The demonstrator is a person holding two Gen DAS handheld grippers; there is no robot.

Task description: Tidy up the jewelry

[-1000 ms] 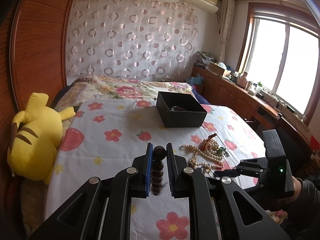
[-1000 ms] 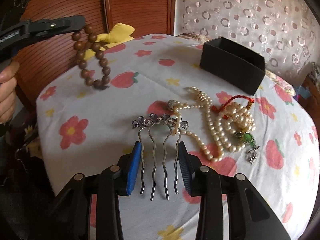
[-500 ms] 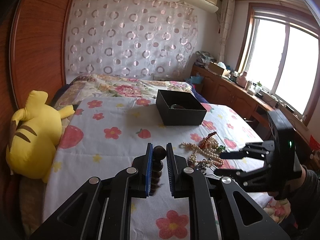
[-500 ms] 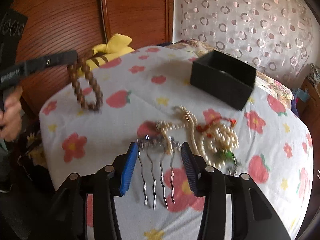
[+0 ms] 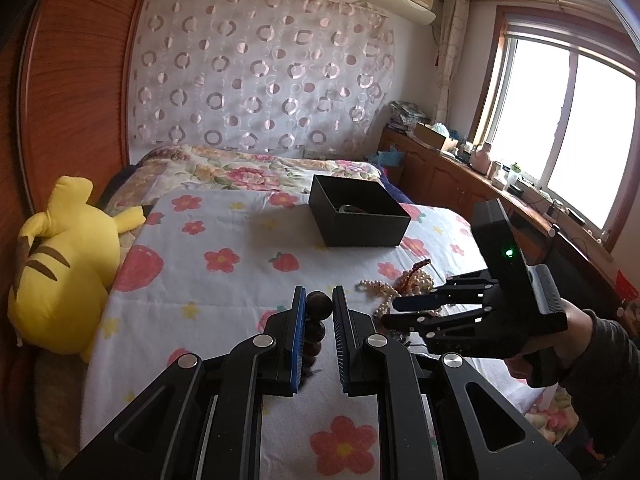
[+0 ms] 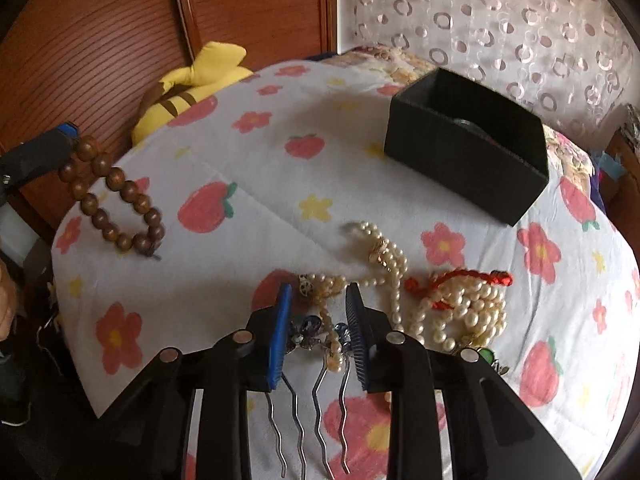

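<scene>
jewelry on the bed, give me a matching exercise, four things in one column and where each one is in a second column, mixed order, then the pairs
Things:
1. wooden bead bracelet
2. hair comb
3. pearl necklace
4. black box

Places:
A. heaped on the flowered sheet with a red cord across it
B. hanging from the left tongs, shut on it
C. standing open-topped farther up the bed
D. between the fingers of the right tongs, which straddle its jewelled top

Pairs: 1-B, 2-D, 3-A, 4-C

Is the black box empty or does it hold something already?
Not empty: the open black cardboard box shows a dark ring-shaped item inside; what it is, cannot tell.
</scene>
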